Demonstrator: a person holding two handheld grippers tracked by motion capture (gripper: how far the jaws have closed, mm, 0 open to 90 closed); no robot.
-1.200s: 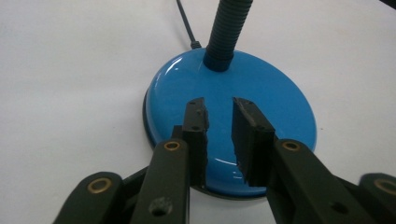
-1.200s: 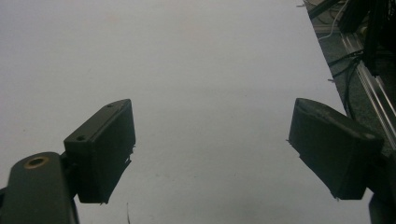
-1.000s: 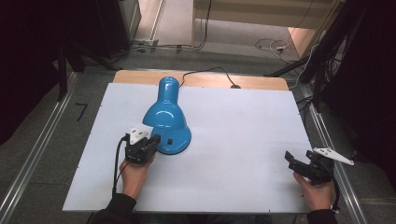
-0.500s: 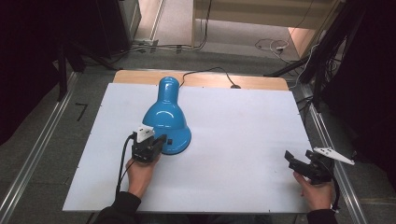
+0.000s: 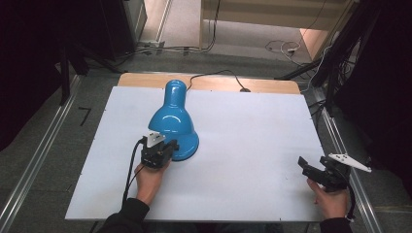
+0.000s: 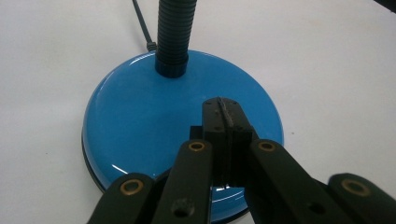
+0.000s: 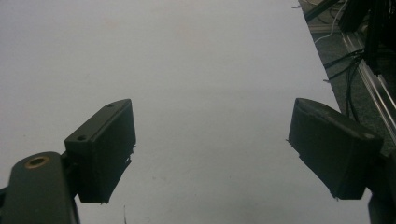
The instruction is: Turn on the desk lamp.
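High view: my left gripper [image 5: 167, 147] had moved in from the board's left side over the last second and now sat right at the near rim of the blue lamp [image 5: 172, 121], the lamp's shade rising just beyond it and its cord [image 5: 216, 75] trailing off behind toward the far wooden edge of the table [image 5: 252, 136]. My right gripper [image 5: 311, 172] hadn't shifted, parked well off to the right near the board's edge. Left gripper view: jaws were pressed together with nothing between them, tips resting over the lamp base [image 6: 140, 126] just ahead of me, the ribbed black neck [image 6: 173, 35] standing further forward. I judged that as a closed-tip press on the base, maybe for a switch, though no switch was visible. Right gripper view: jaws spread wide, empty, bare white board ahead.
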